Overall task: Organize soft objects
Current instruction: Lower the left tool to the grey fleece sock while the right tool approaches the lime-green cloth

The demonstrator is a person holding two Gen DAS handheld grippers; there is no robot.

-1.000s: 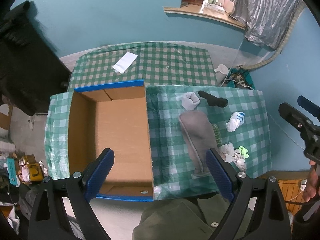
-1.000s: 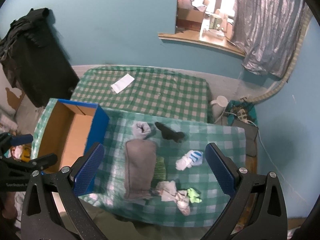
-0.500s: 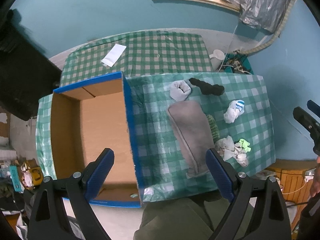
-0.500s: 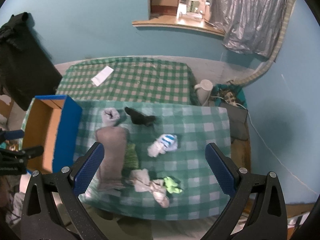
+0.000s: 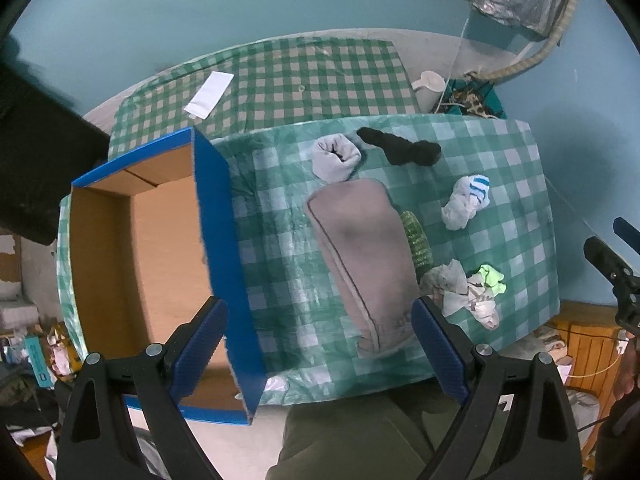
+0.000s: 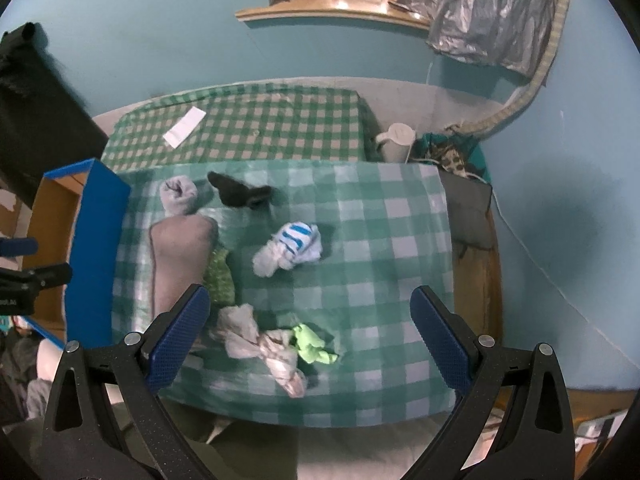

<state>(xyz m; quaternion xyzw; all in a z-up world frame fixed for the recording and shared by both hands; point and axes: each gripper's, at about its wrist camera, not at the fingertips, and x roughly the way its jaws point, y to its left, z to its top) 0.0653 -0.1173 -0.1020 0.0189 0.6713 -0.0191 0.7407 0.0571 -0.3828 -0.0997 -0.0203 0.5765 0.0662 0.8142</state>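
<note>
Both grippers, left (image 5: 319, 344) and right (image 6: 309, 334), spread wide, empty, high over socks (image 6: 289, 249) mid-frame; box (image 5: 160, 248) at left; risk: tangled bundle (image 6: 262, 344) snagging green sock (image 6: 314, 345), dropping short of box.

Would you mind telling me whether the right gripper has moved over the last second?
Yes. The right gripper has shifted rightward: the cardboard box slid toward the view's left edge.

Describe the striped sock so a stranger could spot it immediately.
Start at the checked tablecloth right of the blue cardboard box. Near the cloth's middle, right of the long grey garment, lies a balled white sock. It alone has bright blue stripes.
</note>
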